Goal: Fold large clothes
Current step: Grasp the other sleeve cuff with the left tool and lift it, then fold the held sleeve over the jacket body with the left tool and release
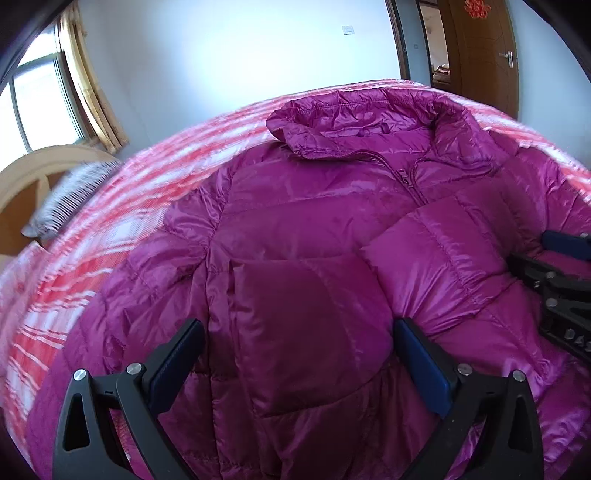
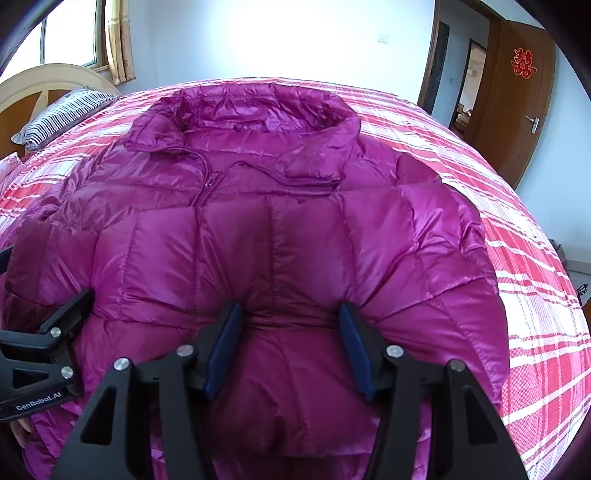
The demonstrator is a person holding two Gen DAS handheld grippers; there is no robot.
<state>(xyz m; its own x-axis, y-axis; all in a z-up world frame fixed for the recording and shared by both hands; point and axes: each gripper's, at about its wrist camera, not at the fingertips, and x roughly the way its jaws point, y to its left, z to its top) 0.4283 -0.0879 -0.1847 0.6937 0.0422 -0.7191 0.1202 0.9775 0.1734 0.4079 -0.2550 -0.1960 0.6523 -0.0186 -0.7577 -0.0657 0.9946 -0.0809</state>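
Jacket (image 2: pixel 280 229) amid bare bedspread (image 2: pixel 517 258)

A bed with a red-and-white checked sheet (image 2: pixel 517 229) fills the room, a striped pillow (image 2: pixel 62 114) against its cream headboard (image 2: pixel 44 75), a curtained window (image 2: pixel 70 33) behind that, pale walls, and a brown door (image 2: pixel 517 99) opposite.

— What sort of place are we looking at?

— A home bedroom. A bed (image 2: pixel 535 295) in a red-and-white plaid cover is filling the room, a striped pillow (image 2: pixel 62 114) is lying against a cream headboard (image 2: pixel 33 79) at the far left.

— Anything else?

— A curtained window (image 2: pixel 74 33) is letting in daylight far left, and a brown wooden door (image 2: pixel 517 110) bearing a red paper ornament (image 2: pixel 523 62) is standing open far right.
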